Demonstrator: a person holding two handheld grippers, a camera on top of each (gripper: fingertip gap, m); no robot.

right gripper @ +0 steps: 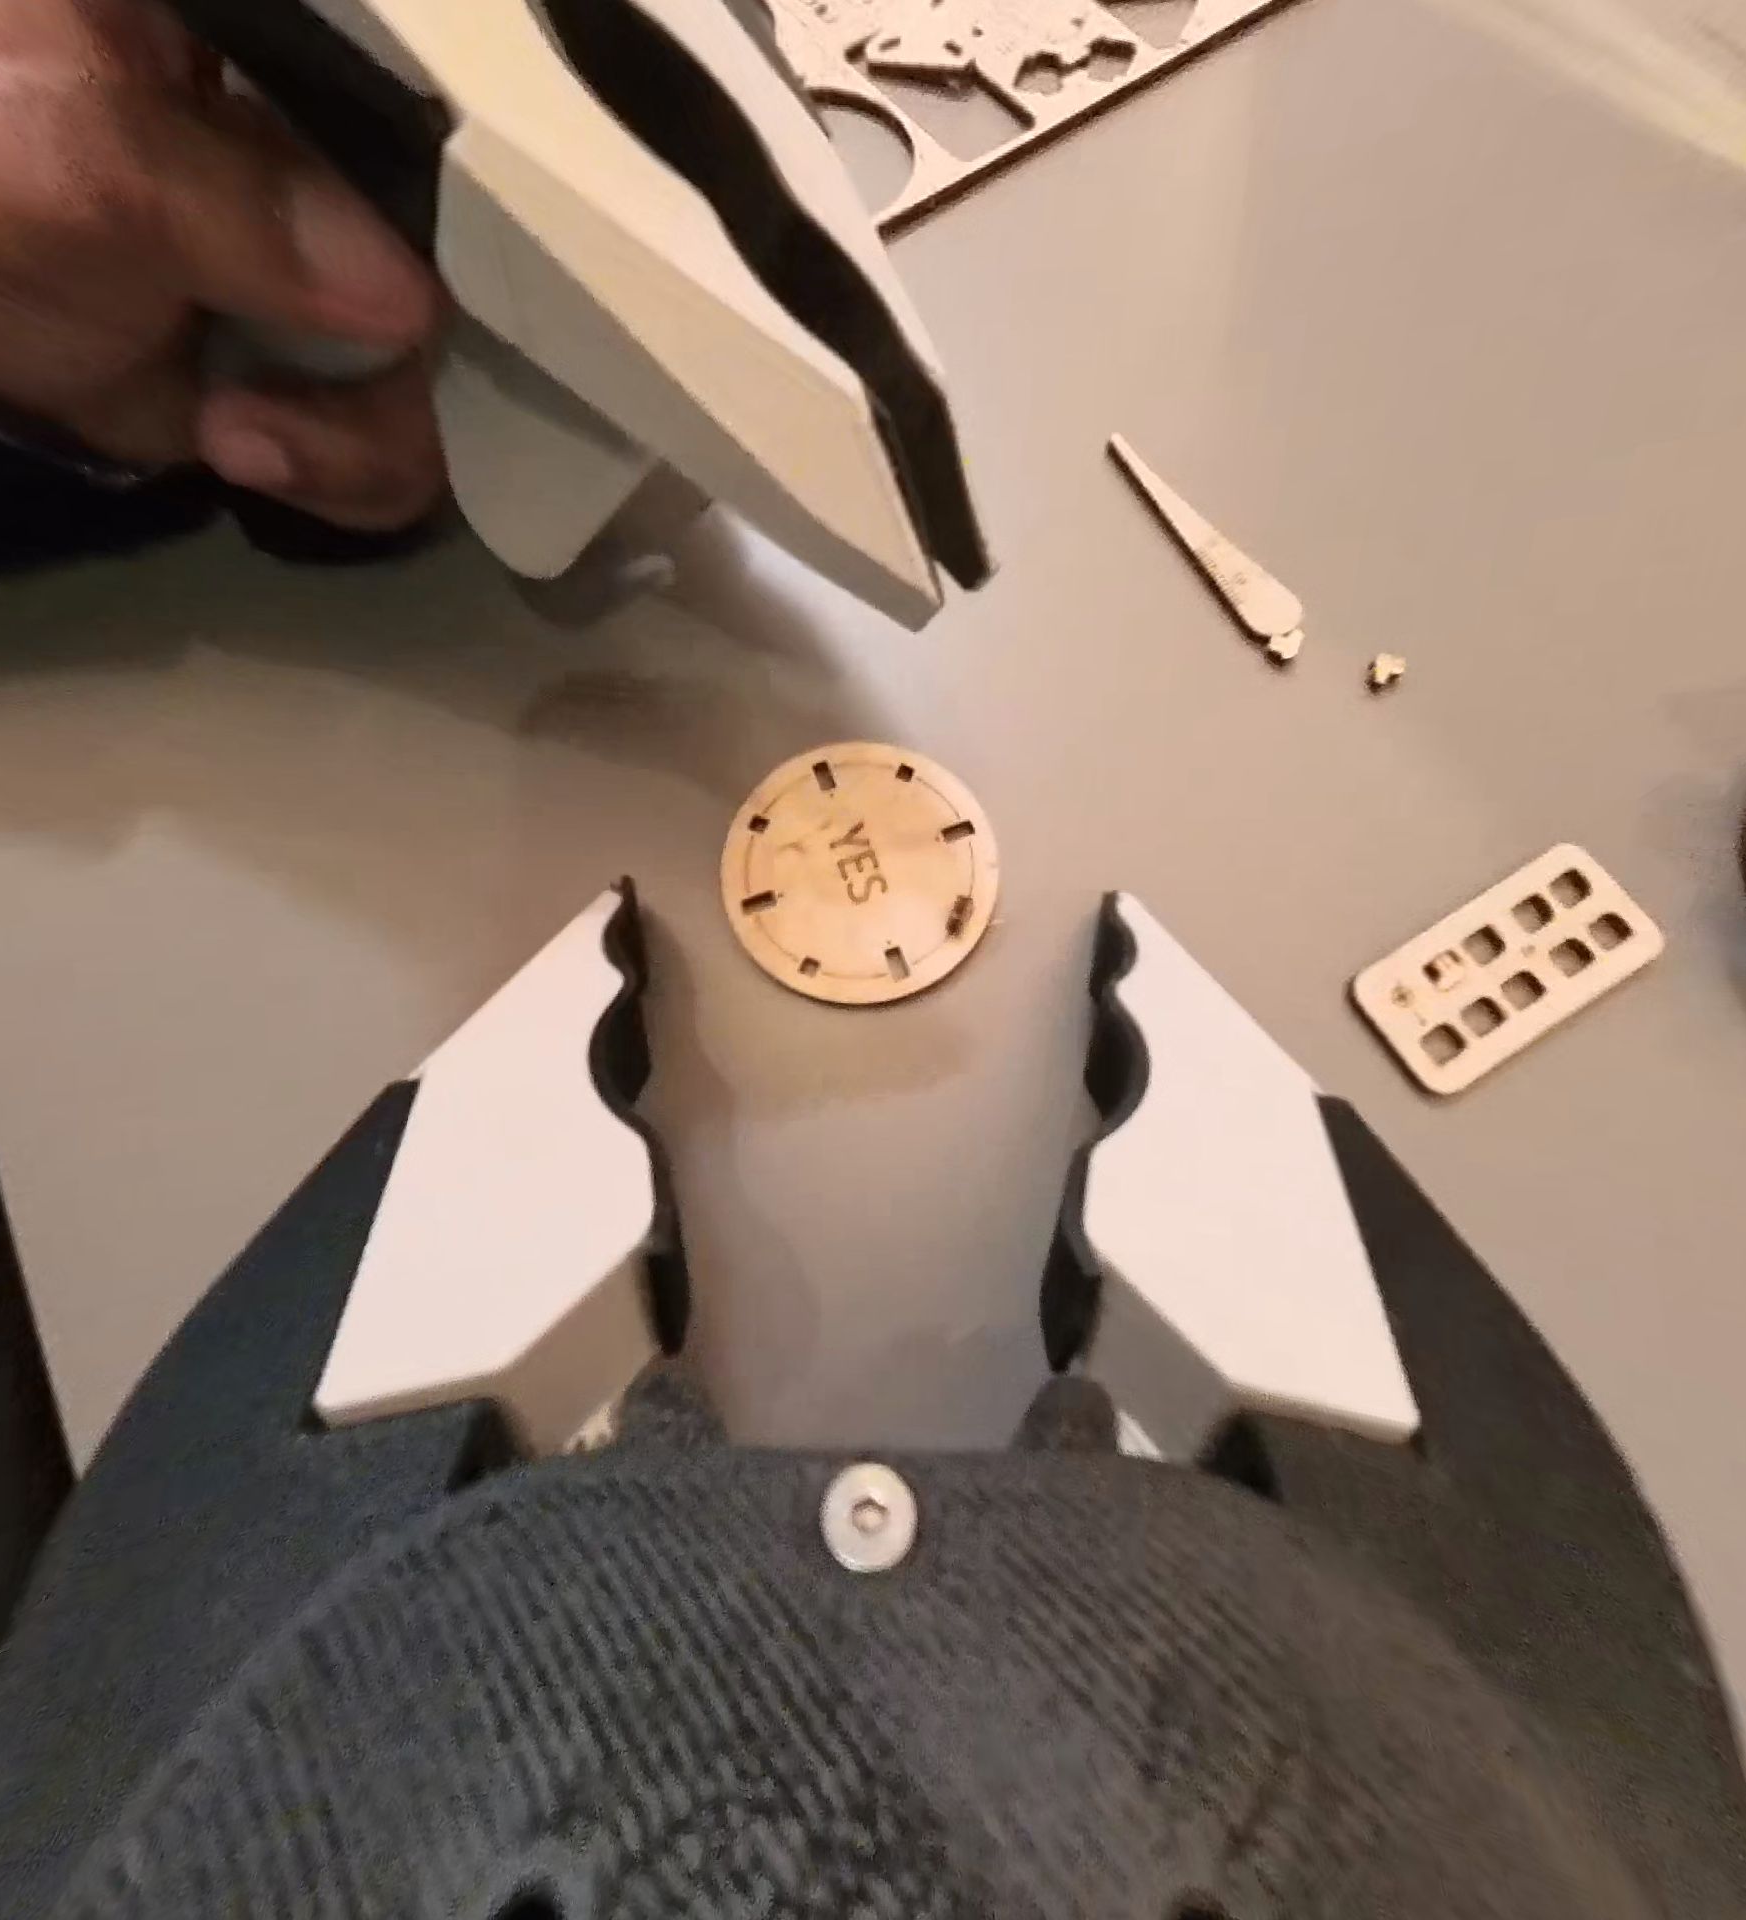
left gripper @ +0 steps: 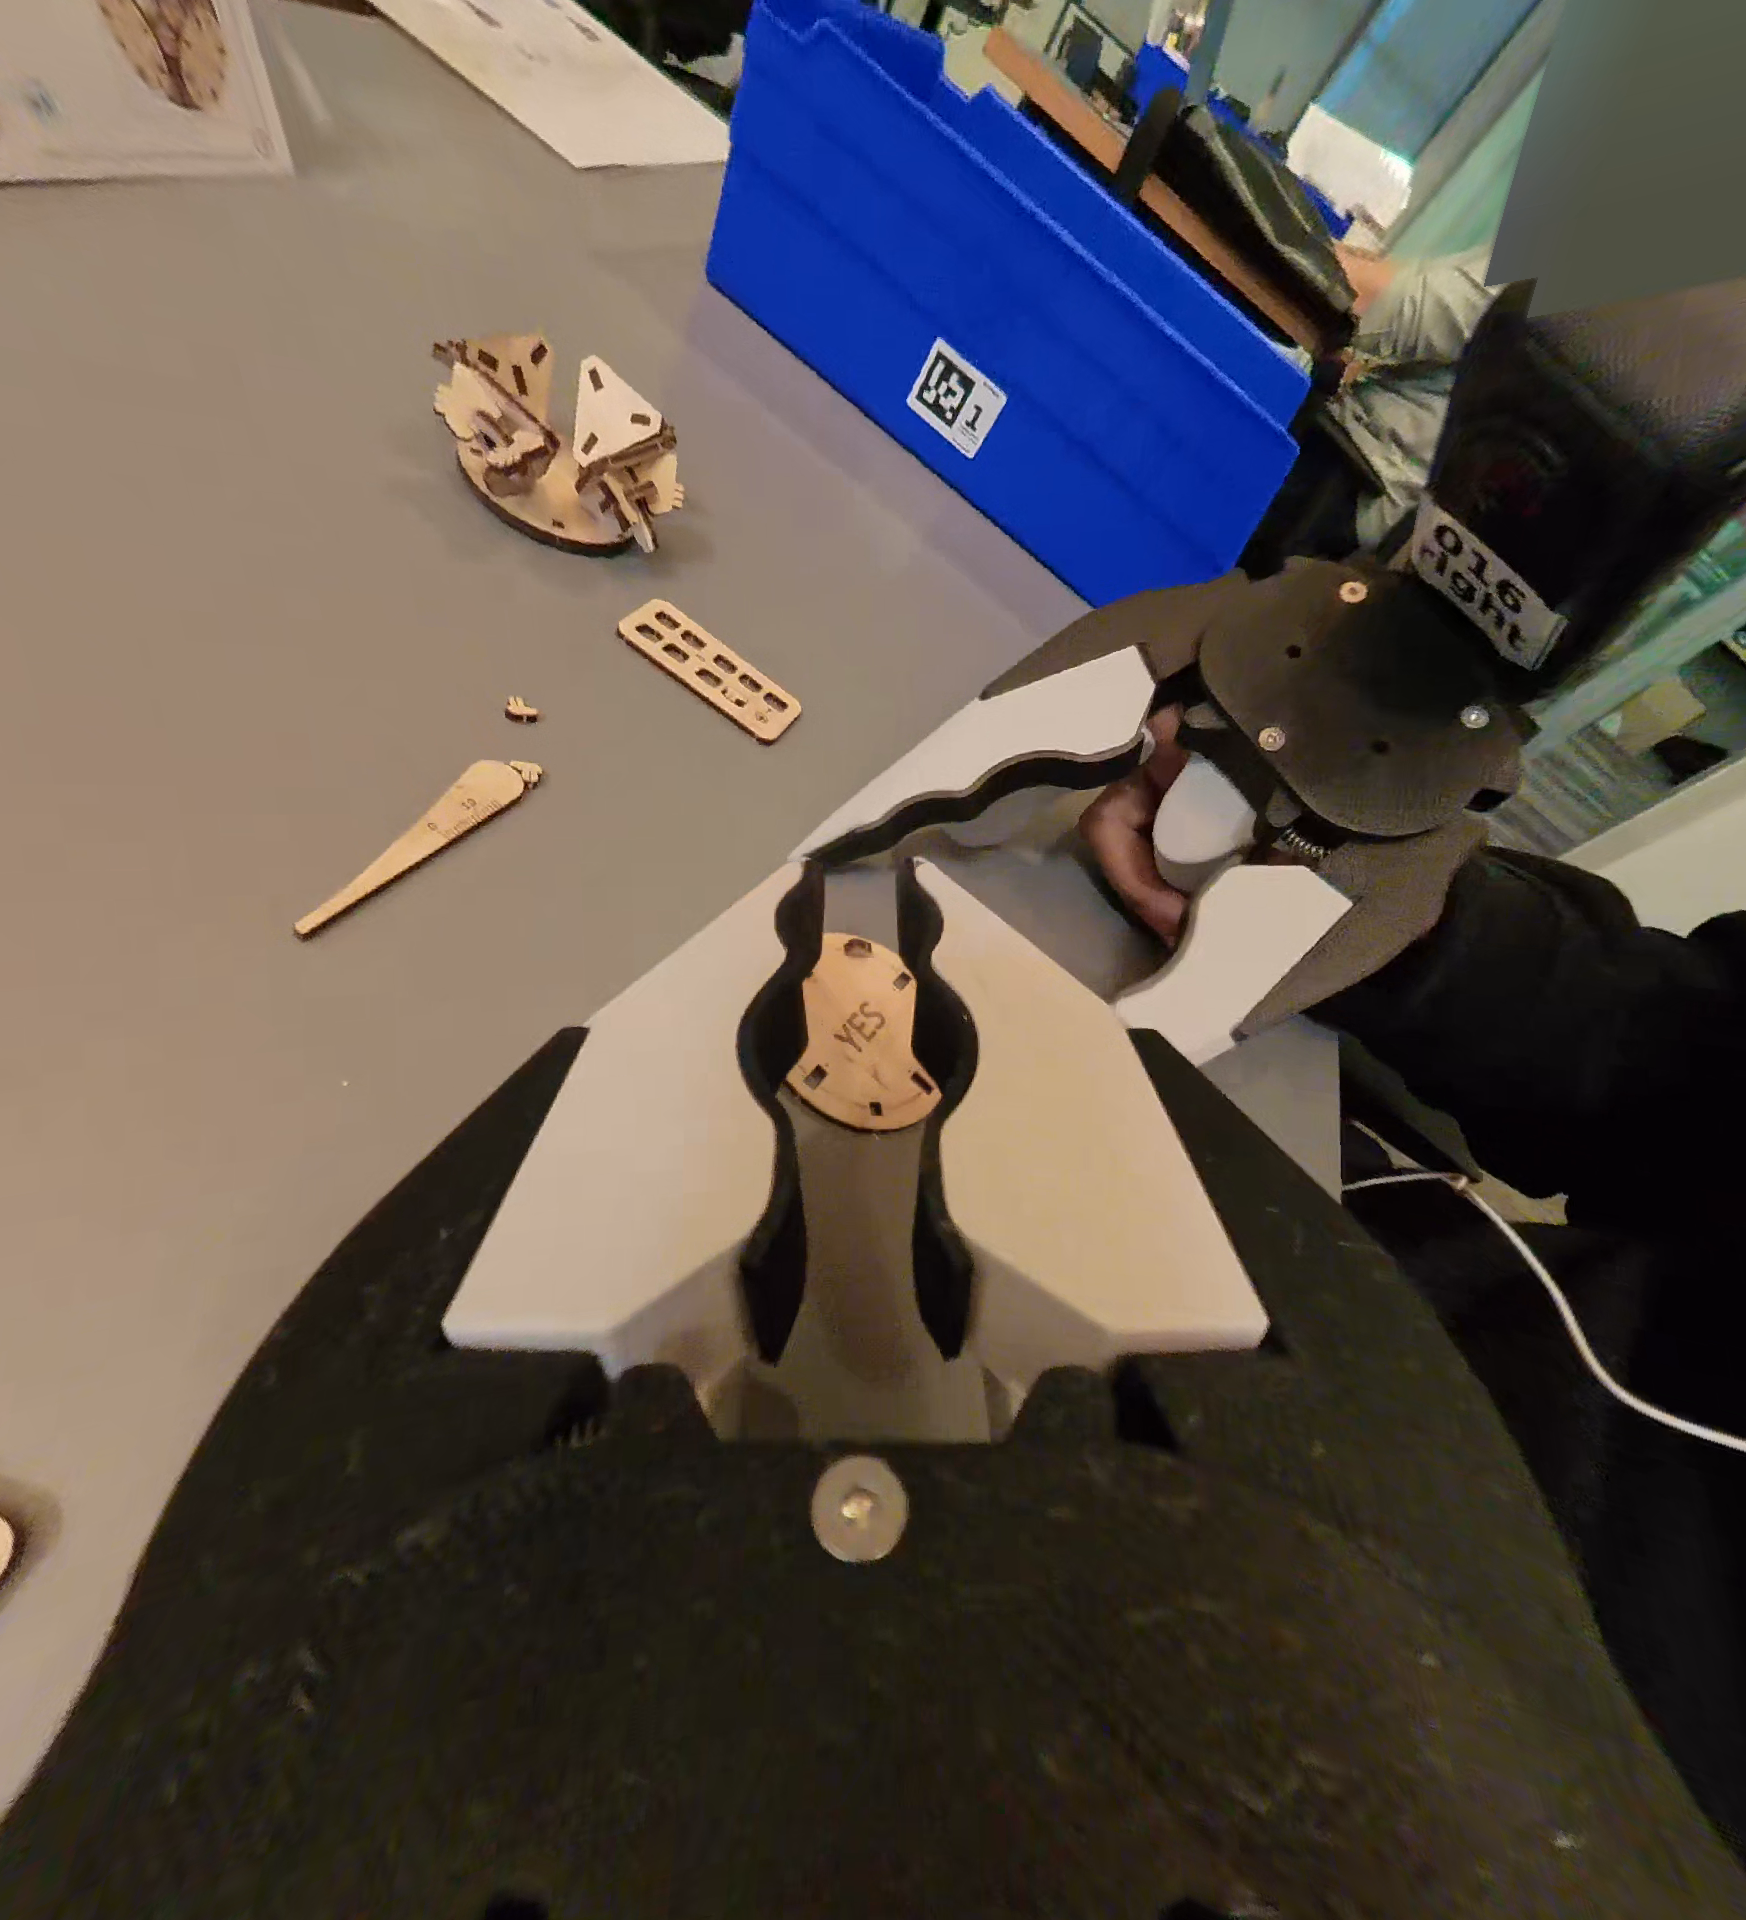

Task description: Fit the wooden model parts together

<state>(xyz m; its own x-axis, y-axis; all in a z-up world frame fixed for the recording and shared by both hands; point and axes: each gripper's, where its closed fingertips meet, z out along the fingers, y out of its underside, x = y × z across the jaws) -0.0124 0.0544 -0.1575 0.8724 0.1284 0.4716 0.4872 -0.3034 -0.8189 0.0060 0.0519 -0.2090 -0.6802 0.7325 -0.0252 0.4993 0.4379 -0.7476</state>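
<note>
Round wooden disc (right gripper: 861,873): thin plywood, with small slots around its rim and engraved lettering at its centre, lying flat on the grey tabletop (right gripper: 1264,312). All positions below are given relative to this disc.

Right claw (right gripper: 869,914): wide open, grasping nothing. Its two white fingers with black wavy pads stand one on either side of the disc's near edge, both clear of it.

Left claw (left gripper: 858,883): poised above the disc, fingers only narrowly parted. In the left wrist view the disc (left gripper: 864,1029) shows through the rounded gap between the pads, lying on the tabletop below; no pad presses on it. In the right wrist view this claw's tips hang just beyond the disc's far-left edge, with a hand (right gripper: 121,260) gripping its handle.

Slotted wooden plate (right gripper: 1508,966): rectangular, with two rows of small holes, flat on the tabletop to the right of the disc.

Tapered wooden pointer (right gripper: 1212,551): beyond the disc to the right, with a small wooden clip (right gripper: 1383,670) near its broad end.

Part-built wooden model (left gripper: 557,447): on a round base, farther out past the plate.

Blue bin (left gripper: 952,260): at the tabletop's far edge, well apart from the disc.
</note>
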